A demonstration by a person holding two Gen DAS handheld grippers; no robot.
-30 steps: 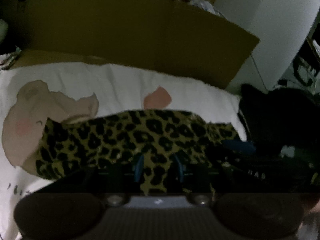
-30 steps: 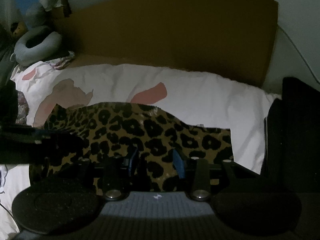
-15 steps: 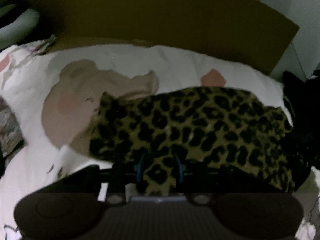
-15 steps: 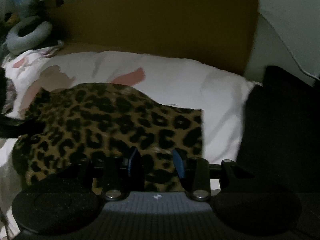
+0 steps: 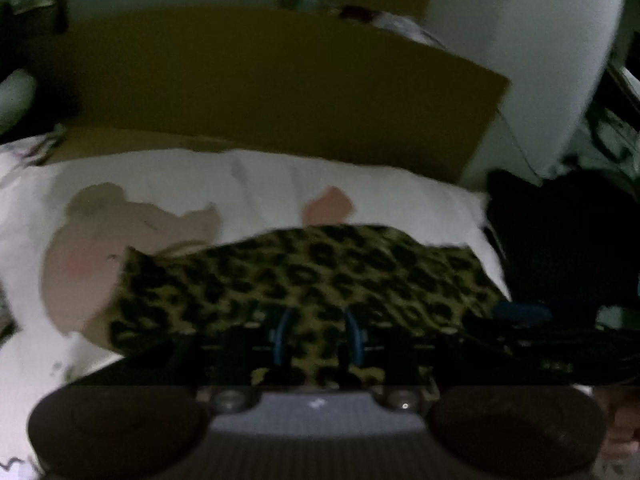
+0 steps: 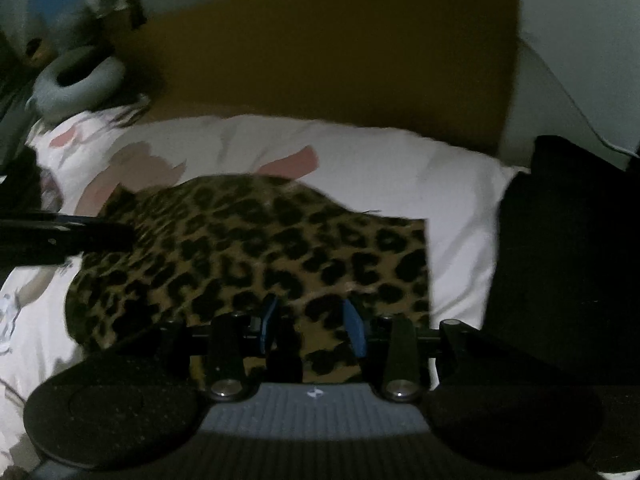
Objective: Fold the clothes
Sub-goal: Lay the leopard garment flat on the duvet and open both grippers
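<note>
Leopard-print garment (image 5: 304, 280) lies on the white bedsheet (image 5: 380, 188), which bears pink and tan animal prints. It runs from the left gripper (image 5: 318, 336) out toward 10 and 2 o'clock in the left wrist view. Its near edge sits between the blue finger pads (image 5: 282, 336), bunched there and apparently pinched; the jaws have just been closing a little. In the right wrist view the same garment (image 6: 256, 256) spreads from the right gripper (image 6: 312, 328) up toward 11 o'clock. Cloth lies between those blue pads (image 6: 354, 328) too, and these jaws have also just been narrowing, but whether the pads press on the fabric I cannot tell.

One garment, two grippers. The right gripper shows as a dark bar at 3 o'clock in the left view; the left one enters at 9 o'clock in the right view.

One cardboard sheet (image 6: 340, 52) stands at 12 o'clock behind the bed. One grey neck pillow (image 6: 76, 80) sits at 10 o'clock. A black pile (image 6: 568, 248) lies at 3 o'clock, touching the sheet's edge.
</note>
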